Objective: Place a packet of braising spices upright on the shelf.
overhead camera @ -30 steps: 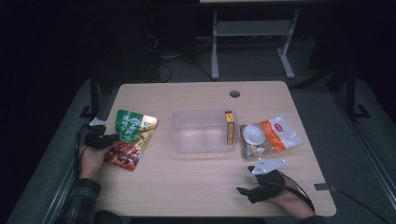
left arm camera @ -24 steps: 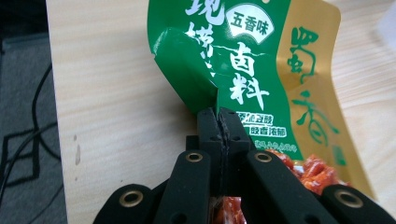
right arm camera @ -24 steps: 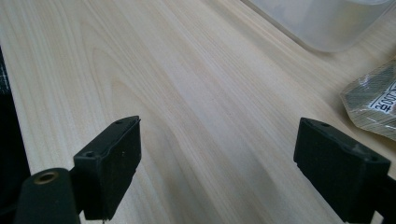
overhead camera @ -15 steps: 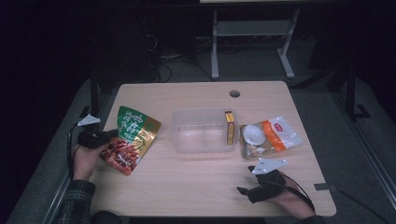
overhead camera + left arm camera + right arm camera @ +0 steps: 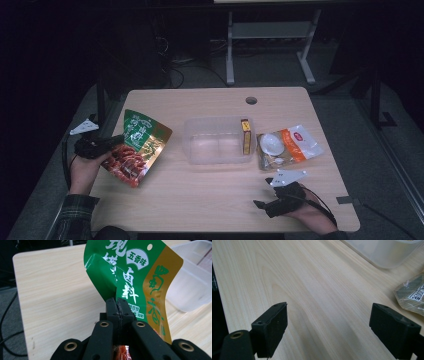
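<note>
A green, gold and red snack pouch (image 5: 139, 147) hangs tilted above the table's left side, lifted off the wood. My left gripper (image 5: 112, 142) is shut on its left edge; in the left gripper view the two jaws pinch the pouch (image 5: 135, 277) at the gripper's tip (image 5: 117, 303). A clear plastic tub (image 5: 216, 141) stands in the middle of the table with a small yellow box (image 5: 245, 136) inside its right end. My right gripper (image 5: 261, 204) rests low near the front right edge, open, with bare wood between its pads (image 5: 273, 322).
An orange-and-clear packet (image 5: 287, 146) holding a white bowl-like item lies right of the tub; its corner (image 5: 412, 293) shows in the right gripper view. A cable hole (image 5: 251, 100) sits near the table's far edge. A metal stand (image 5: 270, 40) rises behind the table (image 5: 200, 190).
My left gripper has risen with the pouch, lifting it off the table and tilting it more upright. The right gripper has stayed put.
</note>
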A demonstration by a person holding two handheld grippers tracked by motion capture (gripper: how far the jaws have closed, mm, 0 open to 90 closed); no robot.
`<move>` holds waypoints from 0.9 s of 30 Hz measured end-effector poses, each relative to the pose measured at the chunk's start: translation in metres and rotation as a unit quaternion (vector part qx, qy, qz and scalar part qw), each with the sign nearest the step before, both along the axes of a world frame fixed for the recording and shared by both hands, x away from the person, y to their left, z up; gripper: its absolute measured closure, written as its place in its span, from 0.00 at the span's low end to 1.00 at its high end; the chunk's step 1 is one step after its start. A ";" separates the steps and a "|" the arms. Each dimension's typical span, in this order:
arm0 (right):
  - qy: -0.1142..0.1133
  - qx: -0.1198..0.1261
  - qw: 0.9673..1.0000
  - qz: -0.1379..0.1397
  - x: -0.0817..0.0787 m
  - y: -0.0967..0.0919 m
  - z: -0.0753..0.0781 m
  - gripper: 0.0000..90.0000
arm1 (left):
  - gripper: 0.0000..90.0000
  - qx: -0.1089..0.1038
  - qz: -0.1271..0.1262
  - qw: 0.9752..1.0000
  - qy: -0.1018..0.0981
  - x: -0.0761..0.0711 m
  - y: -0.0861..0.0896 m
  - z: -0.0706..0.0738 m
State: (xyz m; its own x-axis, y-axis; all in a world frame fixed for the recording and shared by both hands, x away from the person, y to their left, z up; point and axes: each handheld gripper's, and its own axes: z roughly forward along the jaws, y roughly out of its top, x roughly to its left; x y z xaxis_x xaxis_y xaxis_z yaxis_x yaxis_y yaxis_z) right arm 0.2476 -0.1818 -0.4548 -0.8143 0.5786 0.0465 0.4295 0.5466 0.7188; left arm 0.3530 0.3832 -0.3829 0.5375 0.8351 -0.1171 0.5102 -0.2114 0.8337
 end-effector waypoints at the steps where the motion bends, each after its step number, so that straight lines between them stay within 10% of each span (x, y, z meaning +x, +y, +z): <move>1: 0.000 0.000 1.000 -0.001 0.000 0.000 0.000 0.16 | 1.00 -0.001 -0.003 1.000 -0.003 -0.001 -0.002 0.002; 14: 0.015 0.023 0.999 -0.020 0.000 0.002 0.004 0.15 | 1.00 -0.019 -0.058 0.998 -0.021 -0.009 -0.036 0.026; 27: 0.013 0.073 0.997 -0.009 0.001 0.018 0.015 0.15 | 1.00 -0.035 -0.149 0.988 -0.015 -0.018 -0.098 0.033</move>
State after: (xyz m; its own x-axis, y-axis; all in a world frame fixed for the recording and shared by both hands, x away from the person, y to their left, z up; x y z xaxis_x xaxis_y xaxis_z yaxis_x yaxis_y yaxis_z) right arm 0.2489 -0.1642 -0.4397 -0.8017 0.5780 0.1524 0.4576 0.4294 0.7786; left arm 0.3353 0.2855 -0.3497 0.7620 0.6304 -0.1483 0.4082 -0.2899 0.8656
